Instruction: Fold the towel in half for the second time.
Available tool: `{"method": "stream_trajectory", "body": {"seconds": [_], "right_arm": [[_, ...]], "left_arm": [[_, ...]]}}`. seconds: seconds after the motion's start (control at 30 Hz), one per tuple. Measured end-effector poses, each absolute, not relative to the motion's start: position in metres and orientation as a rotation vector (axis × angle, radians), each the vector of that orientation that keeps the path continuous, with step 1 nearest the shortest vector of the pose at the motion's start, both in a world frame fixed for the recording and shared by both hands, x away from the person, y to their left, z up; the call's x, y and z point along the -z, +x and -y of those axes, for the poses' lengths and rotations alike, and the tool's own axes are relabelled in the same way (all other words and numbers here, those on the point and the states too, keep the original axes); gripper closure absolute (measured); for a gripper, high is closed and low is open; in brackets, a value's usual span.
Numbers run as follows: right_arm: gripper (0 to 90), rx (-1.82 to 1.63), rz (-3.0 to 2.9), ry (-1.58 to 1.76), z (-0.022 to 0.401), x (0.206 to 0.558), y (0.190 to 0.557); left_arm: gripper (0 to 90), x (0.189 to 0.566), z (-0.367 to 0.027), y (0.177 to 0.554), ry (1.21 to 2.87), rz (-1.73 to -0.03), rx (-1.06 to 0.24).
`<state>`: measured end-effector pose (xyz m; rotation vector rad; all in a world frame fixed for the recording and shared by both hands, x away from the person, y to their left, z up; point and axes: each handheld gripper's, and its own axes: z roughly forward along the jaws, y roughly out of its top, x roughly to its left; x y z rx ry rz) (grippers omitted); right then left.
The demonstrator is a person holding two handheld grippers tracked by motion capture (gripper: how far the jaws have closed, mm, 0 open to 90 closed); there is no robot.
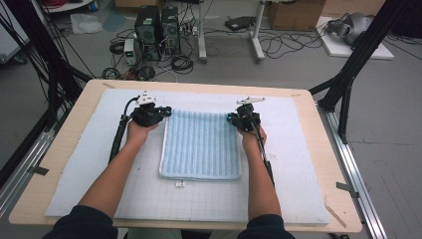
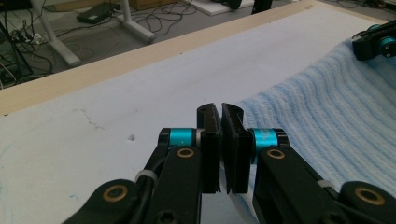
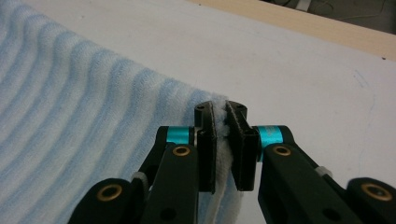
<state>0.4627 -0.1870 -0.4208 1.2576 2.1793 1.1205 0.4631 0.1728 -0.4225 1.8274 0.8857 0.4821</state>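
Two forearms in dark sleeves enter from the near edge of the table (image 1: 69, 164) in the high view, and I read them running forward, one on each side of the blue towel (image 1: 201, 144). That towel lies folded flat on the white mat (image 1: 293, 164), roughly centred, with a small white tag at its near edge. Nearest to me is bare mat with a faint grid.

Further out, my left hand (image 1: 135, 132) carries the left gripper (image 1: 166, 111) at the towel's far left corner. In the left gripper view, the left gripper (image 2: 220, 112) has its black pads pressed together with a thin sliver of pale fabric just visible low between them; I read it as clenched on the towel (image 2: 336, 126) corner, whose ribbed cloth spreads away to the right.

My right hand (image 1: 253, 137) carries the right gripper (image 1: 230, 118) at the towel's far right corner. In the right gripper view, the right gripper (image 3: 223, 109) is clamped on the towel (image 3: 70, 126), with fuzzy white edge fabric squeezed plainly between the pads.

Beyond both grippers I see bare mat, then the wooden far rim of the table. Farther off, on the floor, stand computer towers (image 1: 157, 30) among loose cables
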Motion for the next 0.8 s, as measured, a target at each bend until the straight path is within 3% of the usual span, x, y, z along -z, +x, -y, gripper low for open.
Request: {"method": "stream_trajectory", "body": {"seconds": [0.1, 0.8], "right_arm": [[82.8, -1.141, -2.183, 1.256, 0.187, 0.419, 0.46], [81.7, -1.313, -2.201, 1.143, 0.198, 0.396, 0.41]], "left_arm": [[85.4, 0.423, -0.174, 0.462, 1.814, -0.916, -0.422], [84.9, 0.406, -0.192, 0.41, 1.707, -0.806, -0.37]]}}
